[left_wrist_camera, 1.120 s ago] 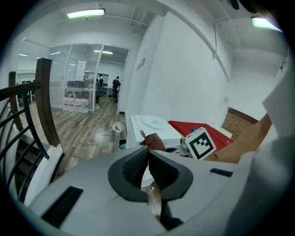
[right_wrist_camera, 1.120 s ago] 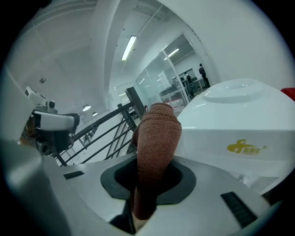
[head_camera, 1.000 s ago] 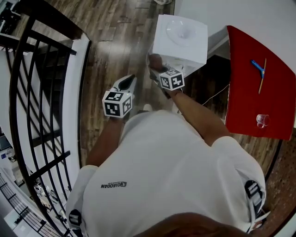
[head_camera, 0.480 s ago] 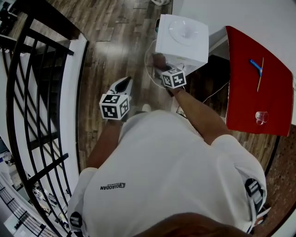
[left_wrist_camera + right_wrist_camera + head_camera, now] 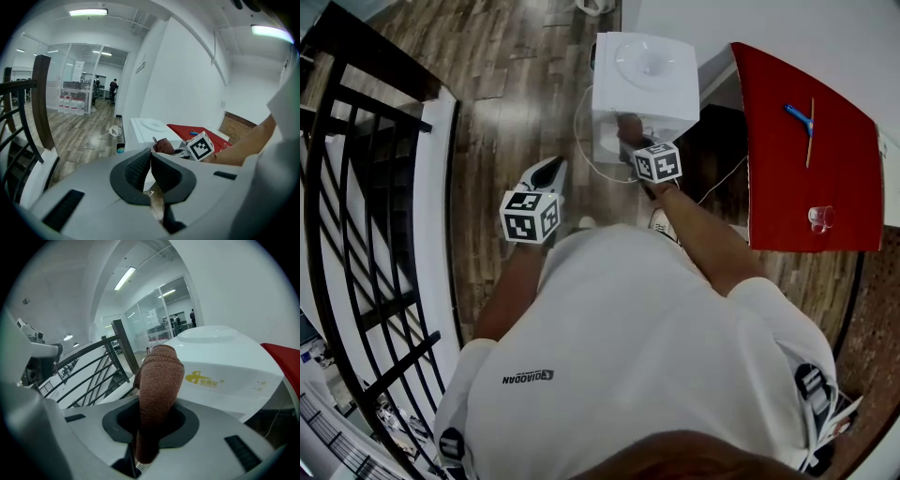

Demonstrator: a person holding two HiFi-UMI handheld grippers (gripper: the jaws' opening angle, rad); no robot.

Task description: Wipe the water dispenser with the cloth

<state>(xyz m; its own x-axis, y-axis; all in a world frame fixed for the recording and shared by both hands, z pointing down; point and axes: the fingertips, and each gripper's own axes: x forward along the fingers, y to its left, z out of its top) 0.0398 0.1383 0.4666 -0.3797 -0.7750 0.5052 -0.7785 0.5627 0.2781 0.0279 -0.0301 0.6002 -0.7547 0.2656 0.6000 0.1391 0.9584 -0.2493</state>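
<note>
White boxy water dispenser (image 5: 645, 70), upright, w/ dished top, yellow logo on front. Brown cloth (image 5: 159, 376), bunched, clamped in right gripper (image 5: 154, 420), just by dispenser's upper front.

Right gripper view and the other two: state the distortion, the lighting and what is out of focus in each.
Right gripper view: strong fisheye, dark corners; cloth sharp, dispenser evenly lit, no glare. Left gripper view: same fisheye; ceiling lights blown out, background soft. Head view: railing bowed at the edge, floor sheen, little blur.
</note>
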